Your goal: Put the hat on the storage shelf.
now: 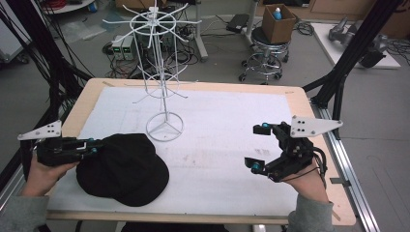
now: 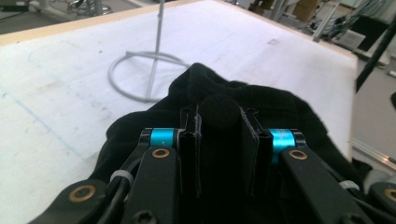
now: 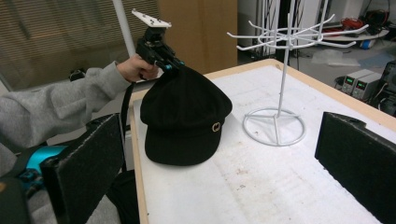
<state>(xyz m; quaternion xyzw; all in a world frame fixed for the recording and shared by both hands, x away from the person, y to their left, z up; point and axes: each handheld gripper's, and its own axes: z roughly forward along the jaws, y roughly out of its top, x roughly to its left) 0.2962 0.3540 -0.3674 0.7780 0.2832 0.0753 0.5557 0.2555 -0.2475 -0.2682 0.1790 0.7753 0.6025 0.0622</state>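
A black cap (image 1: 123, 168) with a small gold emblem (image 3: 216, 127) lies on the white mat at the front left. My left gripper (image 1: 94, 146) is shut on the cap's back edge, and a fold of black cloth (image 2: 219, 135) sits pinched between its jaws. In the right gripper view the cap (image 3: 186, 121) is lifted at the held side with its brim resting on the mat. My right gripper (image 1: 256, 147) hovers open at the right of the table, its jaws wide apart and holding nothing. A white wire display stand (image 1: 162, 72) rises behind the cap.
The stand's ring base (image 1: 165, 126) rests just beyond the cap. The white mat (image 1: 227, 121) covers a wooden table (image 1: 309, 116). Black frame posts (image 1: 353, 53) stand at the right, cables at the left, and a stool with a cardboard box (image 1: 278, 21) lies beyond.
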